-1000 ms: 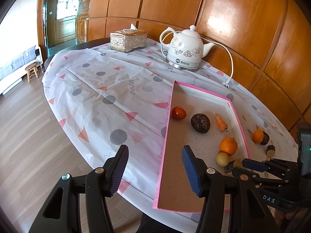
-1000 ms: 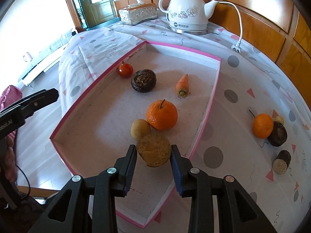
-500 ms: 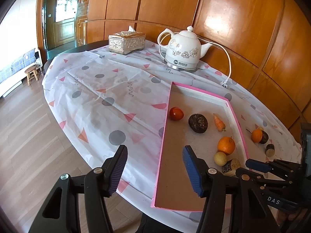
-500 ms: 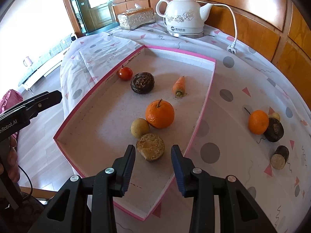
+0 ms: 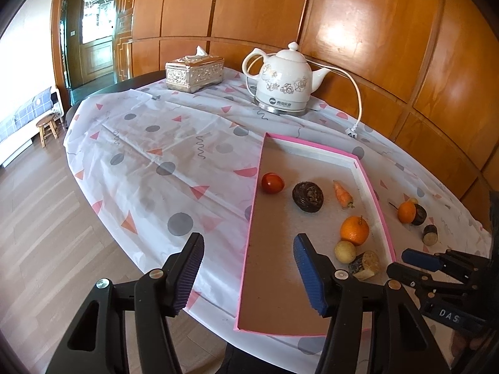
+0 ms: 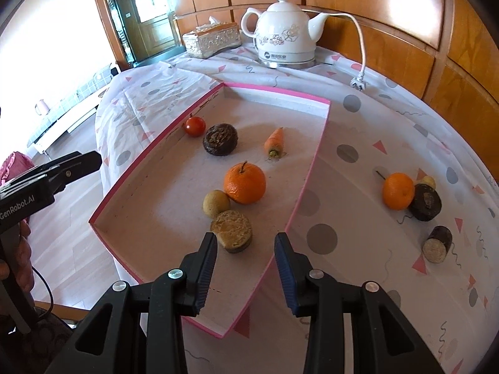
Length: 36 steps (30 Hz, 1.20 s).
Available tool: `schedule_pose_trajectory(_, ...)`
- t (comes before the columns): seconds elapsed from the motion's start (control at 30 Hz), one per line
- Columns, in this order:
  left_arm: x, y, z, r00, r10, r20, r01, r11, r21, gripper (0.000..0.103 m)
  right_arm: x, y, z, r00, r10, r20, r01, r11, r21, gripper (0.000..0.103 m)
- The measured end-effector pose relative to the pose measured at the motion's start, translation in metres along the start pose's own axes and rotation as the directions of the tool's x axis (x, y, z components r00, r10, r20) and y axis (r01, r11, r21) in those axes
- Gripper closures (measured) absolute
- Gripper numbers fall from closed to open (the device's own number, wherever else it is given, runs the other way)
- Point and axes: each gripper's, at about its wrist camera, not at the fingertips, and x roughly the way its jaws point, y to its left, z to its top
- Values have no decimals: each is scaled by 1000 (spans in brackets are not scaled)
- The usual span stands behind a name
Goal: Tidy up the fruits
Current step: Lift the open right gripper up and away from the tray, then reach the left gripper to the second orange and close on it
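- My right tool hangs over the near end of the pink-edged tray, blades spread and gripping nothing.
- Just ahead of its left blade lies the cut brown fruit half, flat on the tray floor, clear of both pads.
- Right beyond that half sits the small yellow fruit, up against the big orange.
- Further out from the tool: a carrot, a dark wrinkled fruit and a tomato by the tray's left wall.
- Off to the tool's right, outside the tray on the counter, a second orange touches a dark fruit; a cut dark piece lies nearer me.
- My left tool is spread wide and empty, straddling the tray's left edge.
- From there, the fruit half lies right of its right blade, in the tray.
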Motion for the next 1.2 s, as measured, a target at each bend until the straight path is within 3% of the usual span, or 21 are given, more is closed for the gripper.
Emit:
schedule_pose_trajectory(0.47,-3,-34,3,1000,-27,11,26,992,120,41,-26,-30,-1,996,-67,55,63,996,63,62)
schedule_pose_trajectory(1.2,3,-114,6,994,-109,-9,107,943,314,38,-81,-123,-27,966,-254,41,246,958,150,62)
